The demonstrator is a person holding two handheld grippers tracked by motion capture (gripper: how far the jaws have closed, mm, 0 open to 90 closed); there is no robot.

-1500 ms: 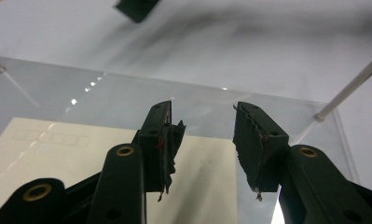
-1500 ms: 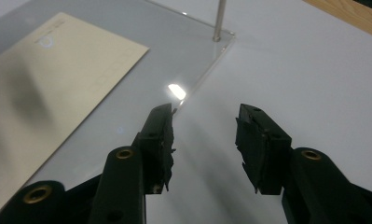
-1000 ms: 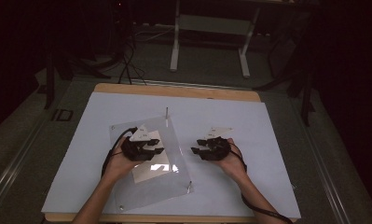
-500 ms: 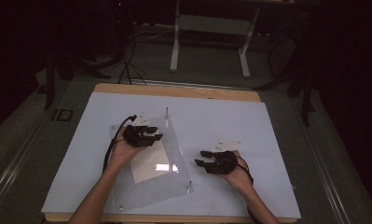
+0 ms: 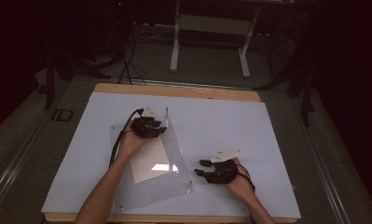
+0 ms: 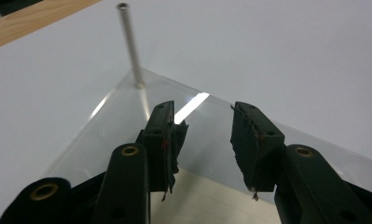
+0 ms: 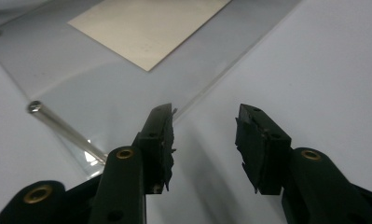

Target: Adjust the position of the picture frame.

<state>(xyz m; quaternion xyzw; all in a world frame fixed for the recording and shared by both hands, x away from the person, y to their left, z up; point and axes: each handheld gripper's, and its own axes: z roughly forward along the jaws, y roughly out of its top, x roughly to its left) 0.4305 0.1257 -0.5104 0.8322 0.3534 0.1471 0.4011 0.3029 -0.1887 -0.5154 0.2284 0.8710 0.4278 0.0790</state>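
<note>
Right gripper (image 5: 203,168) has moved nearer on white table (image 5: 277,140); both fingers open, empty.

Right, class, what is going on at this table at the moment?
A person works with a gripper in each hand over a clear plastic sheet with upright metal posts at its corners and a paper sheet under or on it. The left gripper hovers open near the far post. The right gripper is open beside the sheet's near corner post, holding nothing.
</note>
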